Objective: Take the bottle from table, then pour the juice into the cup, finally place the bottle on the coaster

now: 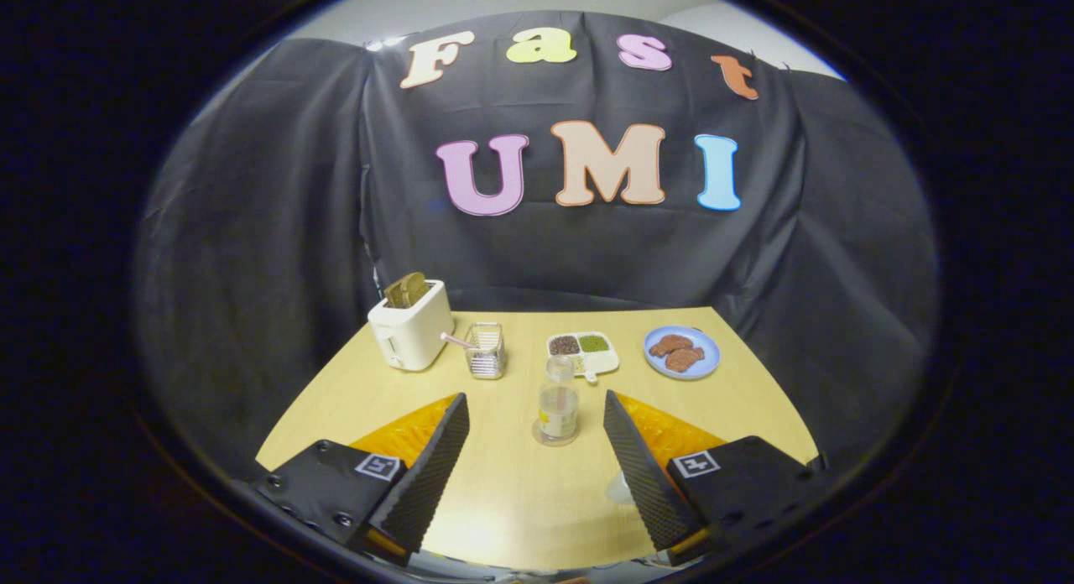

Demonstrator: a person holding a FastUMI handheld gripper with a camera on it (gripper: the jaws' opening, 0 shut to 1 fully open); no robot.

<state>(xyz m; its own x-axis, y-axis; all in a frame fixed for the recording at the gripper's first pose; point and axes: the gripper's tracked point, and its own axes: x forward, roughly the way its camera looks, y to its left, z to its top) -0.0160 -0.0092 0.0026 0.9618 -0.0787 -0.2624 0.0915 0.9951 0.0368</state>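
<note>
Bottle (559,402) stands on its coaster (555,437), just ahead of the wide-open hand-held gripper (534,406), apart.

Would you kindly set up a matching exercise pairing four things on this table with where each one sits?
Things:
1. white toaster
2. clear juice bottle
3. round blue plate
4. small wire basket

Places:
A. just ahead of the open gripper, between its fingers
B. far right of the back row, holding brown food
C. far left, bread in its slot
D. beside the toaster, before the white divided tray

Pairs: 1-C, 2-A, 3-B, 4-D
</note>
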